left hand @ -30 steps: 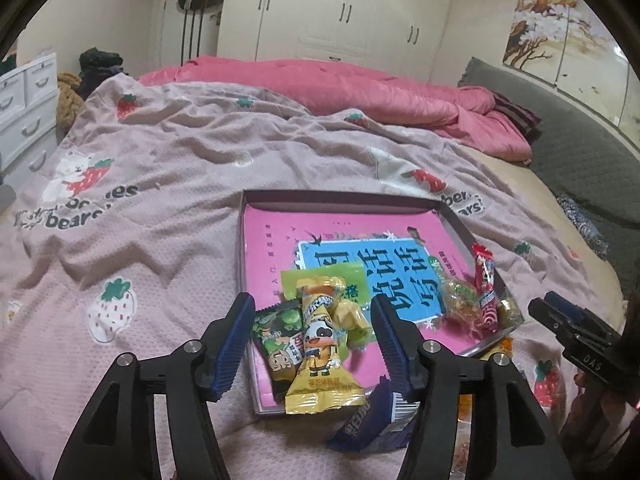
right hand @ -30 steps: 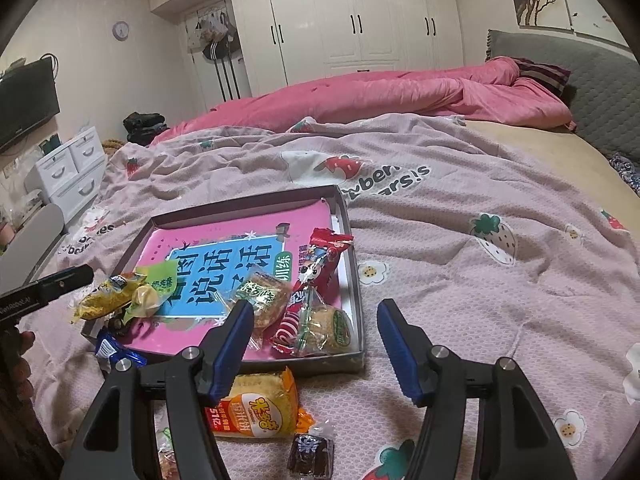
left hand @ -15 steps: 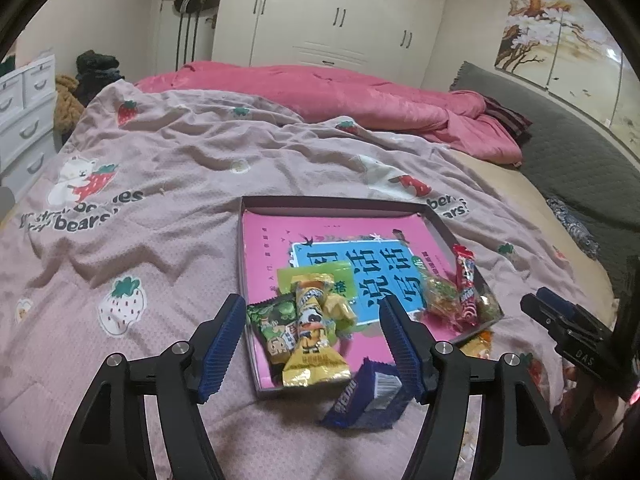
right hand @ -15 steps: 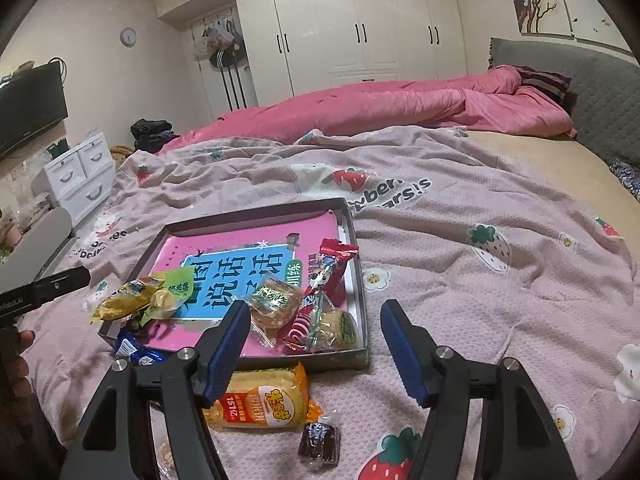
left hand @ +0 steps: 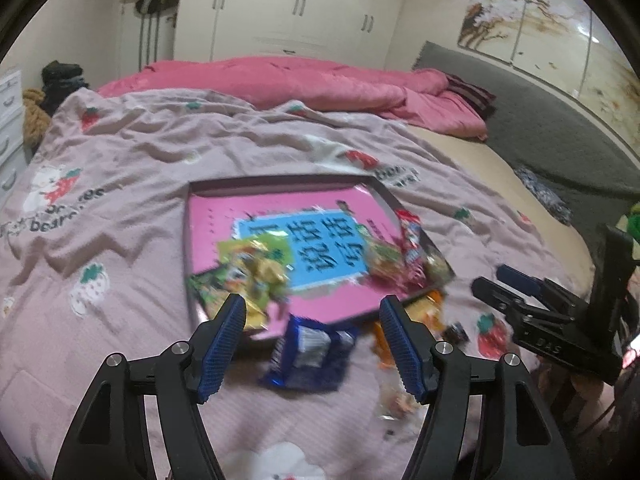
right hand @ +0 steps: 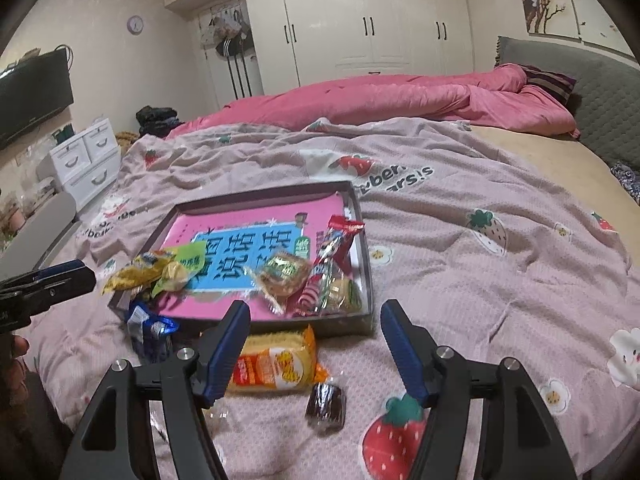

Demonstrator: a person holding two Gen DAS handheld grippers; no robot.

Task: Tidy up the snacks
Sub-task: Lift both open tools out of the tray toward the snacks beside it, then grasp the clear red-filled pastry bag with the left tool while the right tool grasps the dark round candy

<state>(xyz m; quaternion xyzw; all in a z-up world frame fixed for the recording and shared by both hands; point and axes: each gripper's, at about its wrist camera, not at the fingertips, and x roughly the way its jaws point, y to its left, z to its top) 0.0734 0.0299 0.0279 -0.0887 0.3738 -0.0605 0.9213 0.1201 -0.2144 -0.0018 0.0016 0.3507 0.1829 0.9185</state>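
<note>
Just ahead of the left gripper (left hand: pixel 312 338), in line with its gap, the dark-blue foil snack packet (left hand: pixel 306 356) is lying on the pink strawberry-print blanket (left hand: pixel 120 208), outside the shallow grey tray with the pink book cover (left hand: pixel 280 184). Jaws have just been opening, now released, nothing between them. Right gripper (right hand: pixel 316 340) is also released and empty, with the orange-yellow cracker pack (right hand: pixel 276 362) and the small dark wrapped candy (right hand: pixel 326 400) between and below its fingers, short of the tray. Risks: soft bedding is giving way under a pinch, foil slipping, jaws snagging blanket or nudging the tray rim. Both grippers are pitching down toward the bed
</note>
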